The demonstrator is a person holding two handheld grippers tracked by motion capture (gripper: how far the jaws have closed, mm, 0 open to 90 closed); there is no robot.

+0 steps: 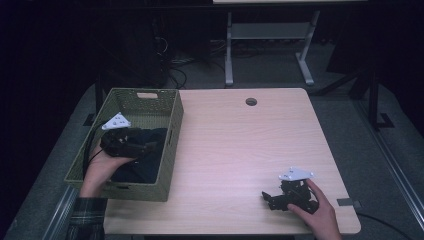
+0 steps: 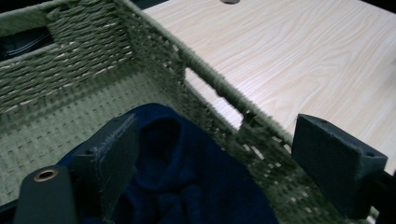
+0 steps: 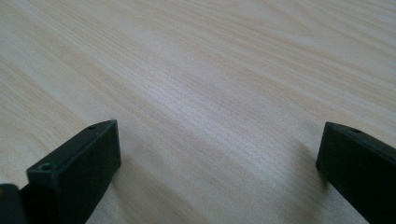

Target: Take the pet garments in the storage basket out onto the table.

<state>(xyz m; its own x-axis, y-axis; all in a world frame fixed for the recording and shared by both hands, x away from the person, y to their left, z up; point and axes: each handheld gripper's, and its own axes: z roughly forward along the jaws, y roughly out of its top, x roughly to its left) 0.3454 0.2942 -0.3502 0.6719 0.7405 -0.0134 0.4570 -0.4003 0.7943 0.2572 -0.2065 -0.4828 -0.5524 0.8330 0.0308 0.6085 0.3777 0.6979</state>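
Dark blue cloth (image 2: 187,186) cut off by bottom edge; folds indistinct.

high view is pretty dim overall, the room around the table (image 1: 240,150) just drops off into near black and only the pale wood top catches decent light. it looks soft and a bit grainy too, no hard shadows, just faint dark patches under the right gripper (image 1: 270,199). the dark cloth (image 1: 142,162) in the basket (image 1: 172,127) is basically a blob with no detail. left gripper view is brighter, the near jaws are blurry and the cloth is mushy. right gripper view is evenly lit with crisp wood grain mid-frame, soft shadows beside each jaw.
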